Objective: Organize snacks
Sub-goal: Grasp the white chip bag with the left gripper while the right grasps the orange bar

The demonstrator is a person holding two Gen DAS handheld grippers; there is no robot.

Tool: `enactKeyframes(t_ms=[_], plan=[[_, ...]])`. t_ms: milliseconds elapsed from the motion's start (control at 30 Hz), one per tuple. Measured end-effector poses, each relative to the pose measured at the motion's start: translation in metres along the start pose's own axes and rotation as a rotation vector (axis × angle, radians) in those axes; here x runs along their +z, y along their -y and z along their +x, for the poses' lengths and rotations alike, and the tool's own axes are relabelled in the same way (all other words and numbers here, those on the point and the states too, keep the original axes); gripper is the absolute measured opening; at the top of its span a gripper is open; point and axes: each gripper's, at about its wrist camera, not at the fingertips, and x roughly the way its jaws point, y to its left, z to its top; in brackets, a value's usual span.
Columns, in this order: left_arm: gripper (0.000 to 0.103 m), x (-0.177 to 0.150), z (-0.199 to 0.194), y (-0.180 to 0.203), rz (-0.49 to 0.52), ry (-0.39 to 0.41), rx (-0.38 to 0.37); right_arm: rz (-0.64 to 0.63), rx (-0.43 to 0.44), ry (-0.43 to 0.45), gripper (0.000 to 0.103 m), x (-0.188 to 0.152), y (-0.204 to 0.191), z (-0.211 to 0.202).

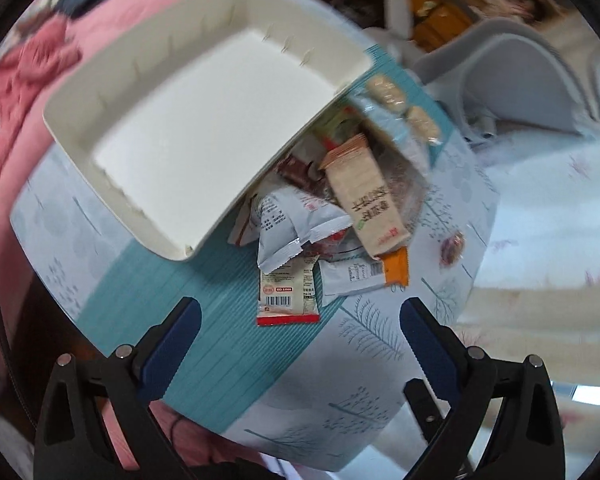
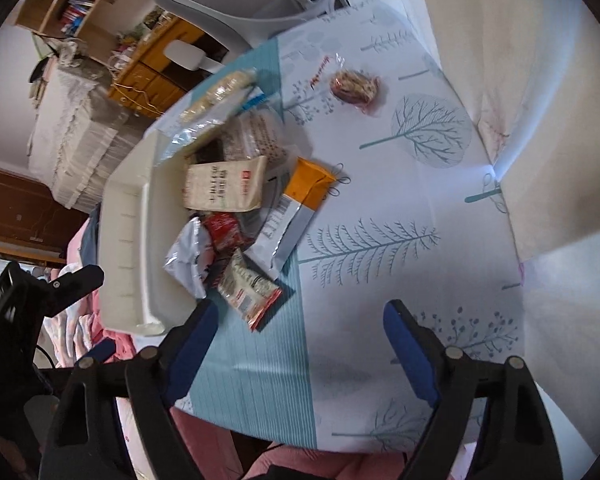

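A pile of snack packets (image 1: 332,216) lies on a small table with a tree-print cloth (image 1: 364,336). It shows in the right wrist view (image 2: 236,208) too. A cream tray (image 1: 204,120) lies beside the pile, empty, and also shows in the right wrist view (image 2: 128,248). A beige packet (image 1: 364,196) tops the pile. A clear-wrapped round snack (image 2: 354,85) lies apart on the cloth. My left gripper (image 1: 300,328) is open and empty above the near table edge. My right gripper (image 2: 300,328) is open and empty, near a red-trimmed packet (image 2: 250,292).
A grey chair (image 2: 236,4) stands behind the table. A pink blanket (image 1: 24,64) lies left of the tray. A cream wall or bedding (image 2: 540,120) borders the table's right side. Wooden drawers (image 2: 156,72) and shelves stand farther back.
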Motion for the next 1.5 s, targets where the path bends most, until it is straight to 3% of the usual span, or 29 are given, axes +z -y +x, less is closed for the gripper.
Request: enactKeyframes(t_ms=[167, 367, 567, 667, 867, 1067, 1200, 1500], plan=[[0.099, 0.014, 0.035, -0.009, -0.16, -0.061, 0.064, -0.028, -0.037, -0.021, 0.085, 0.014, -0.009, 0.031], [0.099, 0.029, 0.067, -0.008, -0.256, -0.09, 0.141, -0.086, -0.089, -0.036, 0.081, 0.03, -0.019, 0.065], [0.099, 0.051, 0.09, -0.007, -0.294, -0.124, 0.188, -0.112, -0.139, -0.056, 0.08, 0.045, -0.023, 0.098], [0.099, 0.061, 0.101, -0.005, -0.292, -0.149, 0.201, -0.168, -0.162, -0.069, 0.07, 0.05, -0.031, 0.115], [0.097, 0.075, 0.119, -0.006, -0.304, -0.179, 0.201, -0.272, -0.197, -0.075, 0.069, 0.057, -0.051, 0.135], [0.08, 0.083, 0.147, -0.01, -0.325, -0.275, 0.189, -0.346, -0.25, -0.075, 0.069, 0.059, -0.065, 0.146], [0.074, 0.084, 0.149, -0.016, -0.349, -0.269, 0.192, -0.375, -0.253, -0.084, 0.068, 0.056, -0.069, 0.148], [0.066, 0.08, 0.15, -0.022, -0.337, -0.329, 0.171, -0.33, -0.212, -0.165, 0.04, 0.046, -0.054, 0.136]])
